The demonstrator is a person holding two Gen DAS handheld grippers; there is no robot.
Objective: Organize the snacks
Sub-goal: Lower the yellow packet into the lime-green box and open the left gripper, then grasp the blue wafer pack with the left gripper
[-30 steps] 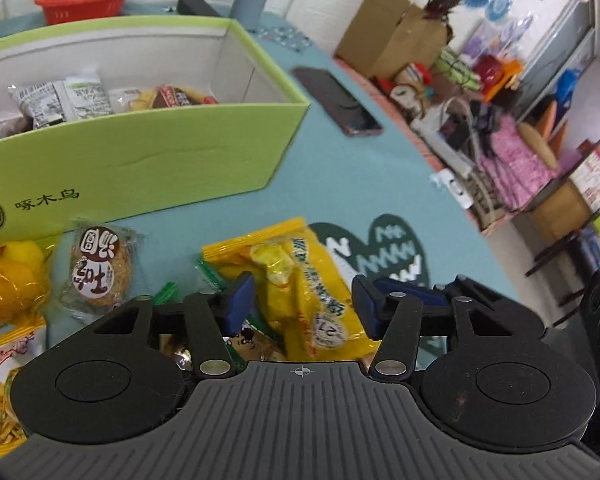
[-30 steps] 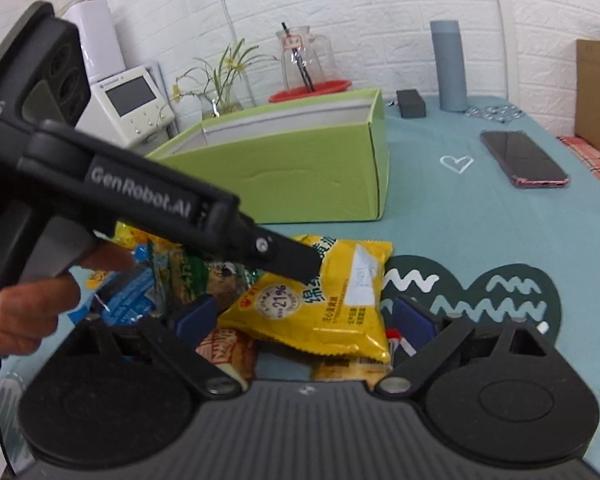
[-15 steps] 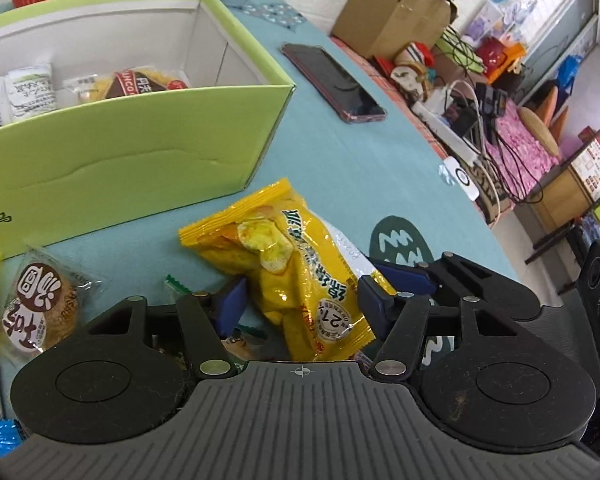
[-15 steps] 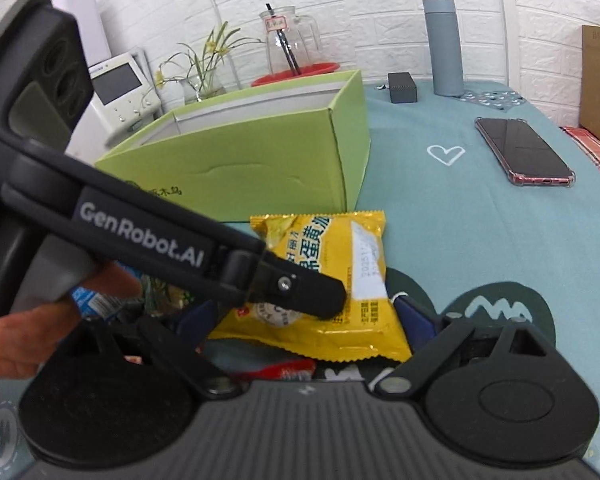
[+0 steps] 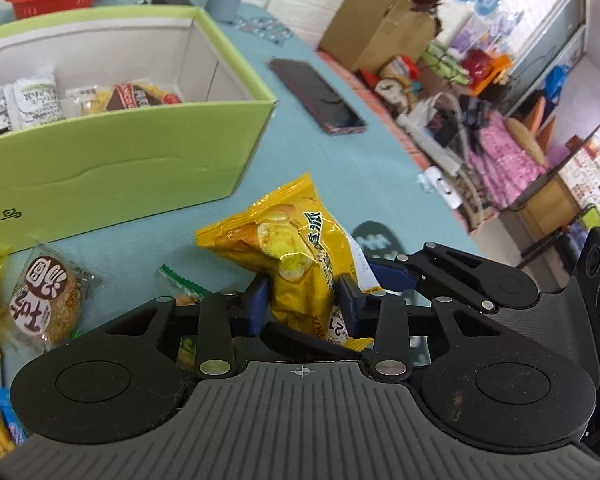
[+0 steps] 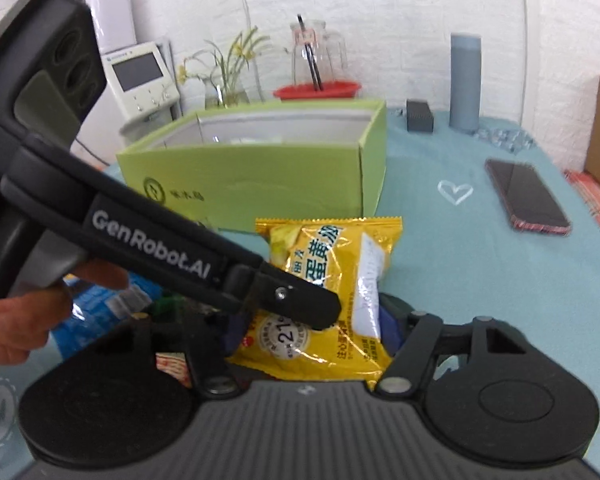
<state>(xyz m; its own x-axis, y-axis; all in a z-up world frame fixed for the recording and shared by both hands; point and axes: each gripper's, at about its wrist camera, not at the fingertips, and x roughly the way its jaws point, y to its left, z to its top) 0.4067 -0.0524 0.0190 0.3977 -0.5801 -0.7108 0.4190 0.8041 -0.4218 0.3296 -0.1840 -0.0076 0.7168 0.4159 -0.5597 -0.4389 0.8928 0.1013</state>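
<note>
The left gripper [image 5: 303, 300] pinches the yellow snack bag [image 5: 296, 248] between its blue pads, lifted in front of the green box [image 5: 120, 164]. The right gripper [image 6: 312, 332] sits spread wide around the same bag [image 6: 332, 276], not squeezing it. More snacks [image 5: 44, 300] lie below the box's front wall.

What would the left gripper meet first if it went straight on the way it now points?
The left gripper is shut on the yellow snack packet; carried straight on, it would probably meet the green box's near corner, though depth is unclear.
</note>
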